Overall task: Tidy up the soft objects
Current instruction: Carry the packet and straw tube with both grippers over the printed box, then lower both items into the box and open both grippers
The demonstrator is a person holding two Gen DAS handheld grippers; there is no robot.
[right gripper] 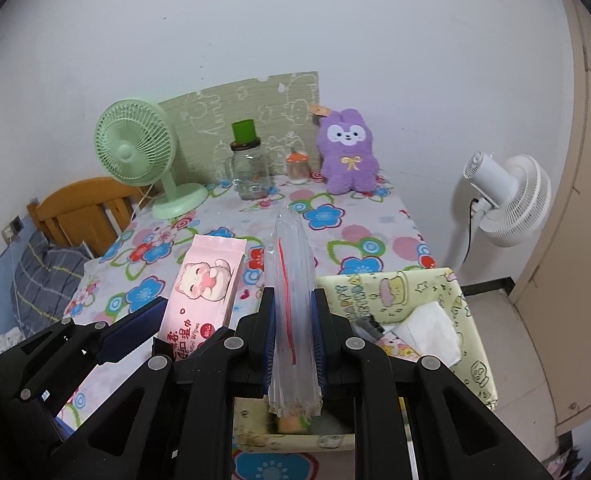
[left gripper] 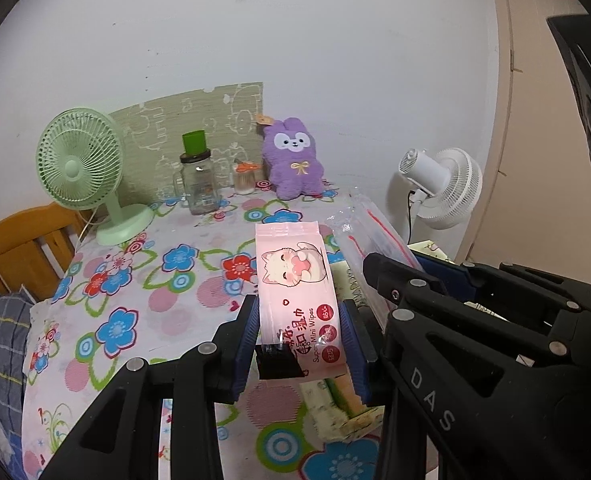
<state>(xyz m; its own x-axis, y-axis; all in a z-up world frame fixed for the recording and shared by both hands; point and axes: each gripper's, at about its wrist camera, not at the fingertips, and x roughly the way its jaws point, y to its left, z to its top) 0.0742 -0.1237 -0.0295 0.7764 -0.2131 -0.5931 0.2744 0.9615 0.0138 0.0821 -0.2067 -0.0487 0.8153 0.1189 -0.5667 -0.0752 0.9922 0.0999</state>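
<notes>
White wall rises behind the tabletop [left gripper: 143, 280], which wears a cloth printed with blue, red and pink flowers. At the far edge we see a green desk fan [left gripper: 81, 168] on the left, a glass jar with a green cap [left gripper: 197, 180] beside it, a small jar with an orange top [left gripper: 244, 178], and a purple plush bunny [left gripper: 293, 160] leaning on the wall. A white floor fan [left gripper: 439, 188] stands past the right end of the tabletop, and a wooden chair back [left gripper: 23, 244] shows at the left.

Our left tongs [left gripper: 301, 328] are clamped on a pink pack of wet wipes [left gripper: 295, 280] printed with a cartoon cat; the blue pads press its two long sides near the lower end, and the pack sticks out forward above the cloth. From the right wrist view the same pack sits just left of our other tool.

Our right tongs [right gripper: 293, 336] are pinched tight on a stack of clear zip bags [right gripper: 291, 280] with a red seal line, held on edge so the stack runs forward between the pads. Below and to the right of it stands a pale yellow fabric box [right gripper: 447, 304] with cartoon prints, open at the top, holding a folded white cloth [right gripper: 429, 332] and other items we cannot make out
</notes>
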